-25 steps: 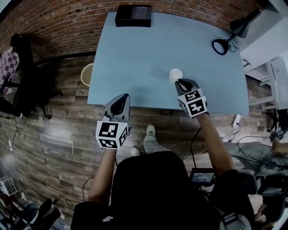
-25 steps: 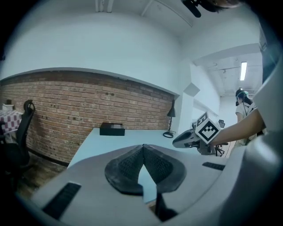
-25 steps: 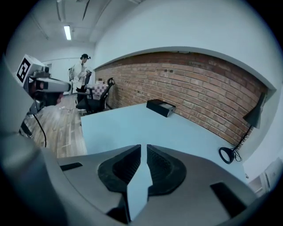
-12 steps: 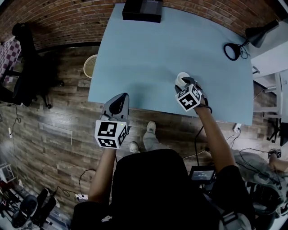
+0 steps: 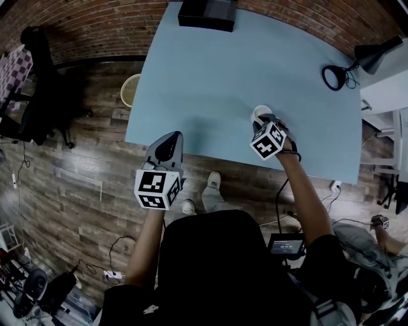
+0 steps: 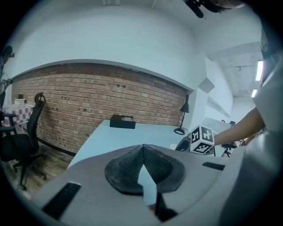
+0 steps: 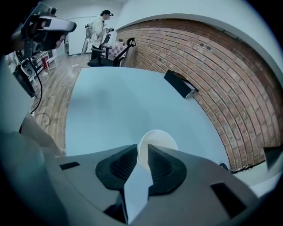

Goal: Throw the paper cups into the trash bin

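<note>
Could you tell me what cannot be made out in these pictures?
Trash bin: head view, partly hidden by the table edge.
Paper cup: head view, near side covered by the right gripper; its closing jaws straddle the rim, pad contact unclear.
Black box: head view, cut by top edge.

The head view looks steeply down from above the person (image 5: 217,267), taking in the whole blue table (image 5: 210,76) and the floor (image 5: 83,191) around it. The left gripper view sits low, just off the table's near edge, facing along it to the brick wall (image 6: 88,97). The right gripper view hangs close over the tabletop, nearly on the paper cup (image 7: 159,140), aimed across at what looks like the same wall. All three share the black box (image 5: 207,14) at the far edge.
</note>
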`<state>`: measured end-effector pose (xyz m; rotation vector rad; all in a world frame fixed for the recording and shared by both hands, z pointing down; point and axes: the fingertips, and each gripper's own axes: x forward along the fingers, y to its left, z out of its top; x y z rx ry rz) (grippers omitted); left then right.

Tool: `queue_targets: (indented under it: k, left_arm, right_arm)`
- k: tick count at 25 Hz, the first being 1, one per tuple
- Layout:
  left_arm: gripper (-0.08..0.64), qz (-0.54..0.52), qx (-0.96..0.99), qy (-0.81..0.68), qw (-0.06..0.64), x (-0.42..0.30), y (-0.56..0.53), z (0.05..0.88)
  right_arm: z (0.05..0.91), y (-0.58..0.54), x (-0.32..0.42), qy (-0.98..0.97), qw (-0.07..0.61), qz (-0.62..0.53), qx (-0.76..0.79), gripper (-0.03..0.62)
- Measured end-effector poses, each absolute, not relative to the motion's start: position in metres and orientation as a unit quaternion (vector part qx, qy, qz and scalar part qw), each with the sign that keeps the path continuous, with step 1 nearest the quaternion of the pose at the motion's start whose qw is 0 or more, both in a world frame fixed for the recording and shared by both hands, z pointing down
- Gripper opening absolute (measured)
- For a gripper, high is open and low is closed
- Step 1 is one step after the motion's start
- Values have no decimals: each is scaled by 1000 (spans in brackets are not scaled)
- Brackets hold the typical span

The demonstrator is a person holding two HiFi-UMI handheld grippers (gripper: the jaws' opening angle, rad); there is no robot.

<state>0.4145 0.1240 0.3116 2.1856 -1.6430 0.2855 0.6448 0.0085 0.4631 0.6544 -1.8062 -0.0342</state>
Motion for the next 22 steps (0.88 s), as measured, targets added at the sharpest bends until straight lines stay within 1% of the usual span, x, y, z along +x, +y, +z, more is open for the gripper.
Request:
queue_targets:
  k: [4, 13, 17, 22]
  left_arm:
    - [3, 103, 778, -588, 196, 417, 122, 311]
    - [3, 103, 773, -596, 194, 419, 122, 310]
    - [3, 103, 768, -602, 192, 421, 123, 309]
    - [3, 100, 756, -617, 192, 420, 127, 309]
  right_arm:
    - [463, 8, 646, -770, 577, -23, 273, 38]
    - [457, 7, 644, -775, 571, -44, 266, 22]
    - [448, 6, 639, -790, 550, -39, 269, 20]
    - [428, 2, 624, -820, 501, -15, 277, 20]
